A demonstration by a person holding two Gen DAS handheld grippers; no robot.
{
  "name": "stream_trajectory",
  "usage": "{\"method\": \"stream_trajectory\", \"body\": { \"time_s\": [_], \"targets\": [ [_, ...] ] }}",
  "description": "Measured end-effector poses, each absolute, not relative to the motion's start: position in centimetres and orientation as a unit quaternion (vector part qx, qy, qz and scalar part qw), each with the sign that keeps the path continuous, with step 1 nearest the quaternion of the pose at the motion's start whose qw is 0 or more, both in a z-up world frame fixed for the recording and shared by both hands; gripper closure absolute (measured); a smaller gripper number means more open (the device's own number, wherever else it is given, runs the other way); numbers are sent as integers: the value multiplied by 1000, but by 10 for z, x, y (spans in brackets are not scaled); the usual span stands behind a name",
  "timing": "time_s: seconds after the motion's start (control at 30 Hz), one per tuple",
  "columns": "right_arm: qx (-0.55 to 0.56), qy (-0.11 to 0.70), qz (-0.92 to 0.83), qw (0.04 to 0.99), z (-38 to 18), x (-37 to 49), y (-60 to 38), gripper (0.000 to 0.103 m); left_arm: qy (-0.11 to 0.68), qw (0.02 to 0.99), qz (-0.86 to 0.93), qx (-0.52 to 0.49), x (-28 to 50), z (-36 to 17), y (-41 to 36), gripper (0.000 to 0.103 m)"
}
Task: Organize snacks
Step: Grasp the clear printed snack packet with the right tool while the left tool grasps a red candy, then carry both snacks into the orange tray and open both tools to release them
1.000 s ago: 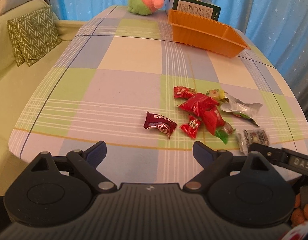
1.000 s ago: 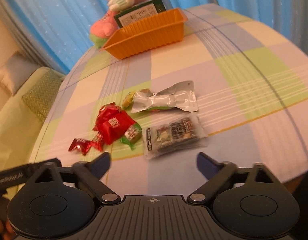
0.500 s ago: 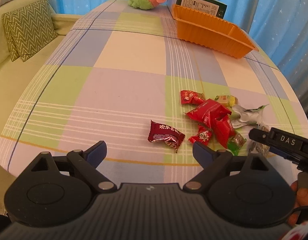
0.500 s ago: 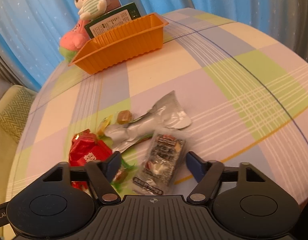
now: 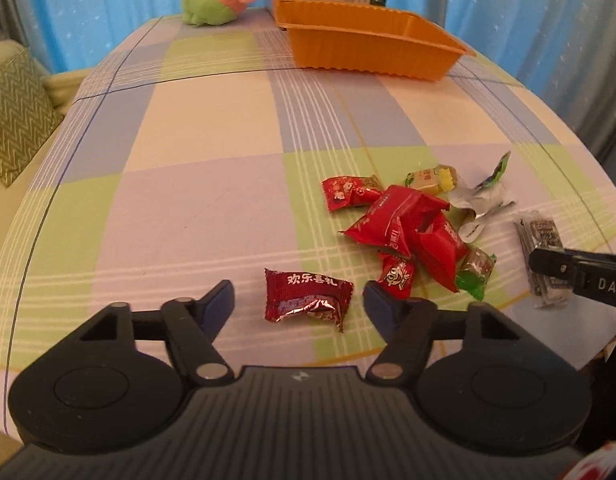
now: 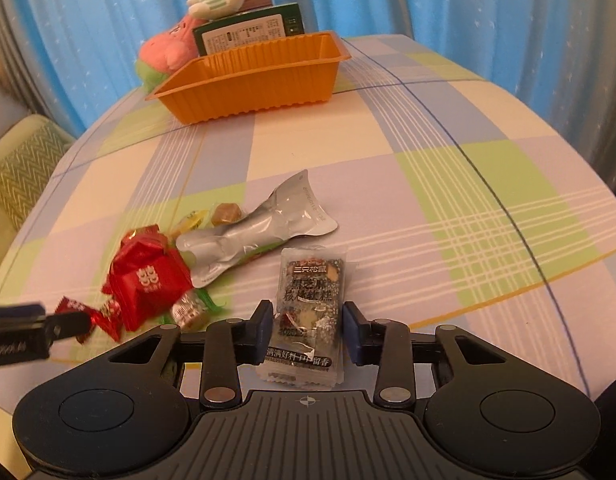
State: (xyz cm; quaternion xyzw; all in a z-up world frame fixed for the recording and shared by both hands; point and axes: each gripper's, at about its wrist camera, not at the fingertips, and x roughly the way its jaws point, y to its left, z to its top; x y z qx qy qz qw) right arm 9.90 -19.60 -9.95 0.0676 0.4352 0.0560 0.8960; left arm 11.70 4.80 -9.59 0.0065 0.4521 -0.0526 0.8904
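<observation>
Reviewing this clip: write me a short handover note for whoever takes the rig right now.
Left gripper: jaws just been closing, astride the dark red candy, pads not on it yet.
Right gripper: jaws just been closing around the clear sesame bar pack; small gaps remain, not gripped.
Other snacks lie piled on the tablecloth: red packets, silver pouch.
Orange tray at the far end; no snacks visible inside.
Left: everything.

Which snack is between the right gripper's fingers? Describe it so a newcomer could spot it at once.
On the checked tablecloth, well in front of the orange tray, snacks lie scattered. The right gripper, whose jaws have just been closing, straddles the clear packet nearest the table edge. Alone among red and silver wrappers, it shows dark speckled contents.
</observation>
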Motion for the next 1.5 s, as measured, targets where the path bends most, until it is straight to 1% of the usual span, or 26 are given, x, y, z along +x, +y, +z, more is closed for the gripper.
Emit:
{"method": "stream_trajectory", "body": {
  "time_s": [0.03, 0.07, 0.1, 0.13, 0.2, 0.3, 0.4, 0.43, 0.53, 0.77, 0.93, 1.1, 1.3, 1.5],
  "targets": [
    [64, 435, 57, 896, -100, 99, -195, 65, 453, 890, -54, 12, 118, -97, 47, 47],
    [61, 435, 56, 897, -100, 100, -195, 65, 456, 888, -55, 15, 119, -98, 46, 54],
    [58, 435, 55, 897, -100, 100, -194, 65, 455, 888, -55, 19, 119, -99, 45, 59],
    [54, 435, 55, 897, -101, 100, -193, 64, 454, 889, -56, 24, 118, -99, 44, 61],
    [42, 440, 56, 895, -103, 102, -190, 61, 453, 889, -60, 24, 117, -99, 43, 69],
    [21, 435, 56, 899, -104, 101, -185, 58, 453, 889, -61, 26, 115, -98, 40, 75],
    [6, 427, 61, 902, -107, 99, -183, 58, 452, 891, -53, 16, 112, -96, 41, 76],
    [5, 427, 60, 902, -107, 99, -184, 62, 450, 891, -48, 12, 111, -95, 42, 76],
    [14, 429, 63, 901, -105, 98, -188, 65, 447, 894, -36, -1, 108, -92, 47, 76],
    [11, 401, 66, 914, -86, 86, -192, 65, 430, 902, -31, -13, 105, -72, 50, 76],
    [31, 377, 75, 923, -61, 92, -198, 65, 418, 907, -50, -17, 123, -54, 39, 76],
    [47, 359, 94, 927, -37, 139, -203, 65, 395, 916, -76, -20, 166, -30, 24, 76],
    [52, 337, 124, 932, -11, 233, -210, 65, 360, 927, -104, -13, 245, 0, 4, 76],
    [45, 330, 135, 933, -7, 326, -206, 65, 338, 934, -115, -5, 324, 12, -8, 76]
  ]
}}
